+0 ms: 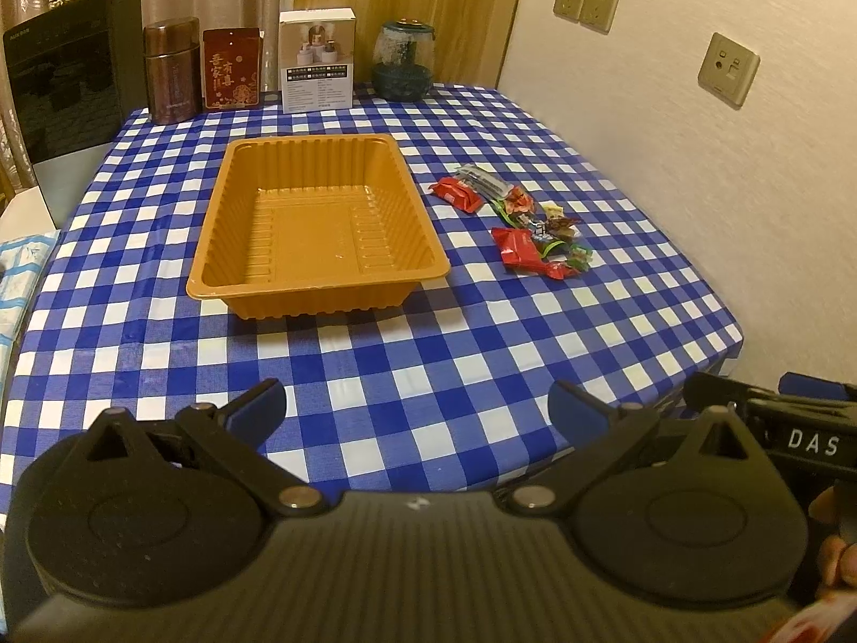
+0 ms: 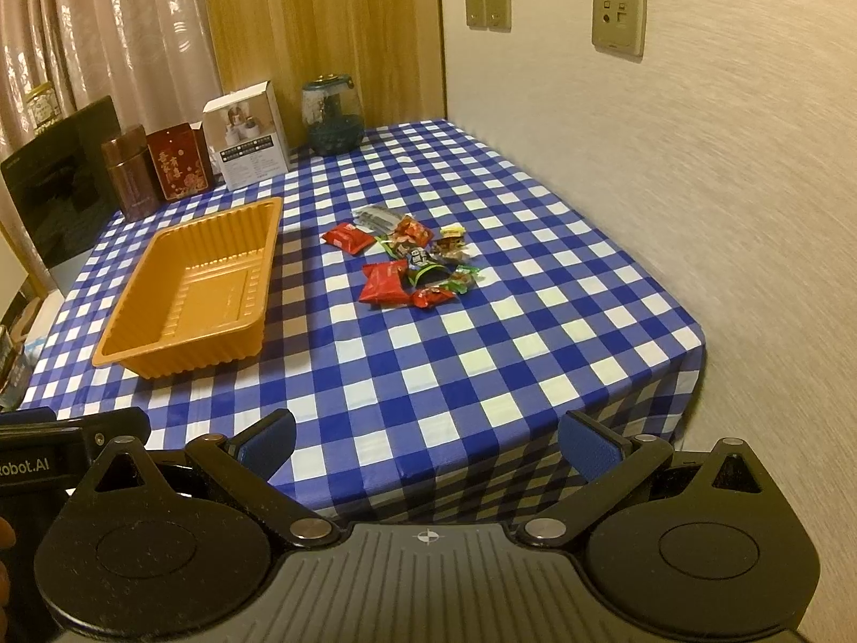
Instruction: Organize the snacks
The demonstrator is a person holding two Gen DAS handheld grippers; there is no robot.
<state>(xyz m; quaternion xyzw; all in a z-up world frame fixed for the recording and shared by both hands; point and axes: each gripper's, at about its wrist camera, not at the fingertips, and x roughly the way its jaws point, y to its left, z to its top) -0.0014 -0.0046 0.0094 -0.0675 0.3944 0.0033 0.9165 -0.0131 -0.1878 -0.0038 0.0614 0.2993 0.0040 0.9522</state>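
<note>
Sitting on the blue-and-white checked vinyl tabletop [image 1: 407,353], a ribbed rectangular orange plastic tray [image 1: 316,225] lies left of a loose heap of crinkly foil-wrapped snacks [image 1: 525,225]. Both the left tool [image 1: 418,407] and right tool [image 2: 426,442] hover near, blue-padded fingers spread wide, holding nothing.

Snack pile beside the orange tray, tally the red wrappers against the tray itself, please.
Red foil snack packets: 3, at and
Orange ribbed plastic tray: 1, nothing in it
Total: 4
The small mixed-colour wrappers overlap too much to count.
</note>
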